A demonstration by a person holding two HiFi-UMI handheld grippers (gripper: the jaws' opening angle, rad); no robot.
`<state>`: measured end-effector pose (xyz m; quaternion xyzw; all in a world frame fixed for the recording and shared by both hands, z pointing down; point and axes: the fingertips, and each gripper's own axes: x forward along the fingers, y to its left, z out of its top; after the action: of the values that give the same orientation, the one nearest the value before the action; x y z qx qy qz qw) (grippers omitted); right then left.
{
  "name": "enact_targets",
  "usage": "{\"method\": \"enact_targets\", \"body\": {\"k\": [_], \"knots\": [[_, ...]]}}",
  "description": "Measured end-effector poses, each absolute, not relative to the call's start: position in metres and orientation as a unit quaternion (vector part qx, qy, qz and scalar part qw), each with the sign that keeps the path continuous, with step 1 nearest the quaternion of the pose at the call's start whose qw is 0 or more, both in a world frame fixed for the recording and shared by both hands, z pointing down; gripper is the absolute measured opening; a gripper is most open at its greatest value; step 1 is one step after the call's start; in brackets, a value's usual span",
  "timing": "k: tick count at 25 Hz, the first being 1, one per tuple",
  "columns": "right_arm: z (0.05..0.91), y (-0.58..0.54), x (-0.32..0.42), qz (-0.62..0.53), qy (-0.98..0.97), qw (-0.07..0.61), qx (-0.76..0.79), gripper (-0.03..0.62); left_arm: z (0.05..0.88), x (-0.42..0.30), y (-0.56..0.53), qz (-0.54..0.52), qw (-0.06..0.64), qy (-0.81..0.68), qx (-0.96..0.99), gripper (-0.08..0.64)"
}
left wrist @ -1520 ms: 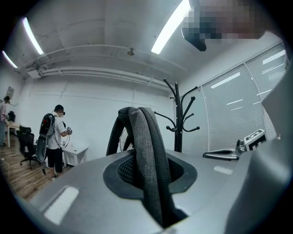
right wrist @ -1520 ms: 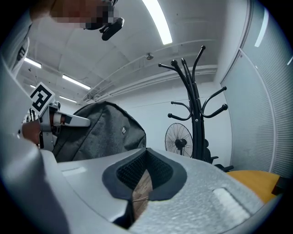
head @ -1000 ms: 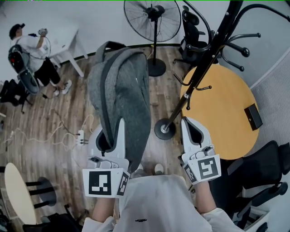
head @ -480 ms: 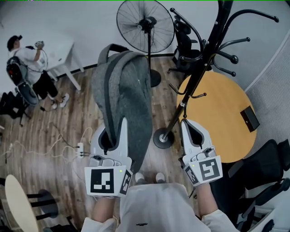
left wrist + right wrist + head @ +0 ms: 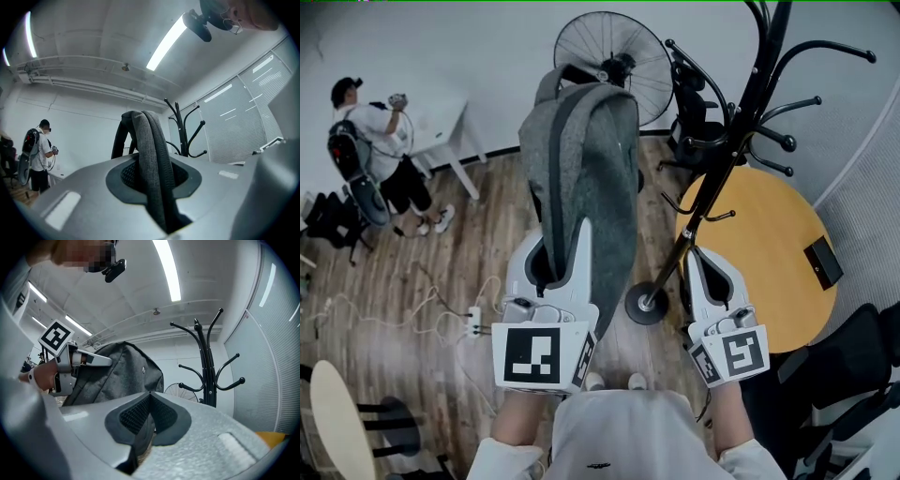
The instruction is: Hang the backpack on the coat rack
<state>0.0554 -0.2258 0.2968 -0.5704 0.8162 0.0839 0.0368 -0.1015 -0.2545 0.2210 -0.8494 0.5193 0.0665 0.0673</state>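
My left gripper point(image 5: 555, 246) has its jaws clamped on a grey strap point(image 5: 152, 154) of the backpack point(image 5: 581, 159). The bag is held up in the air in front of me, off the wooden floor point(image 5: 441, 253), with its top end toward the standing fan point(image 5: 609, 52). The black coat rack point(image 5: 736, 131) stands just to the bag's right, apart from it. My right gripper point(image 5: 710, 267) sits near the rack's pole, jaws pressed together on nothing. A round wooden desk point(image 5: 783, 234) lies beyond the rack.
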Motion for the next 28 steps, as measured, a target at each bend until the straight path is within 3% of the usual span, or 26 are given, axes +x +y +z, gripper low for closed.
{"method": "enact_targets", "body": {"k": [28], "knots": [[0.262,-0.251,0.076,0.098,0.8,0.046,-0.59,0.0,0.13,-0.071,-0.287,0.129,0.14,0.49,-0.85,0.101]]}}
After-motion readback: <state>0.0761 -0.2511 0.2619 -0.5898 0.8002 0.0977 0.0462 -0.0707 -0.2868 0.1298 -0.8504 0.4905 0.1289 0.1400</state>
